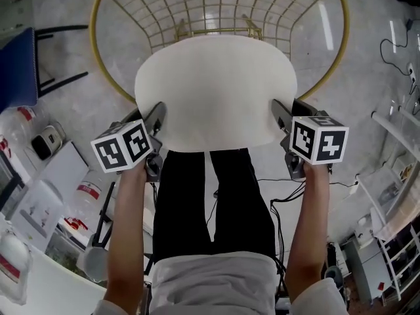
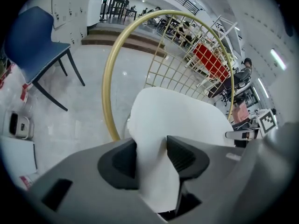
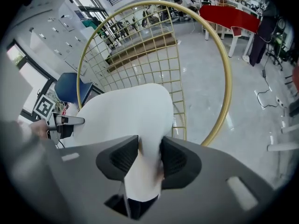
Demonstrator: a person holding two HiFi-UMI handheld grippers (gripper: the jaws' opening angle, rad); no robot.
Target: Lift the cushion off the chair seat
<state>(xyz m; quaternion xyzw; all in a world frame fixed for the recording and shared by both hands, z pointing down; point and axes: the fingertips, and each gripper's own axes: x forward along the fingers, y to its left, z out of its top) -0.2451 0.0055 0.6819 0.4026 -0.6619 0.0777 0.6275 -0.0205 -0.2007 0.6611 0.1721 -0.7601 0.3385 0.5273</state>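
At the far left a blue plastic chair with thin black legs (image 1: 16,65) stands on the pale grey polished floor (image 1: 72,110), well apart from the work.

The left gripper (image 1: 157,115) comes next, its black-and-white marker cube (image 1: 123,147) near the wrist. In the left gripper view its two dark ribbed pads (image 2: 180,157) pinch the left edge of the round white fabric cushion (image 1: 216,90), and the fabric bunches into a fold between them. The left gripper (image 2: 152,155) points steeply down.

The cushion hangs between the two grippers, held by its opposite edges and lying roughly flat. In the head view its near edge lies over the person's black trousers (image 1: 210,202), and its far edge overlaps the front of the round gold wire chair (image 1: 223,5). Whether that far edge touches the seat I cannot tell. Seen from either gripper, the cushion (image 2: 187,120) hides the lower part of the chair's gold ring and wire grid (image 2: 187,45).

The right gripper (image 1: 278,114), with its own marker cube (image 1: 319,138), clamps the cushion's right edge. In the right gripper view the white fabric (image 3: 126,115) is squeezed narrow between the pads (image 3: 175,161) of the right gripper (image 3: 149,158). Behind it rises the chair's gold hoop (image 3: 224,55).

Black cables (image 1: 282,188) trail over the floor below the right hand. A red-covered table (image 3: 231,13) stands far back at the right.
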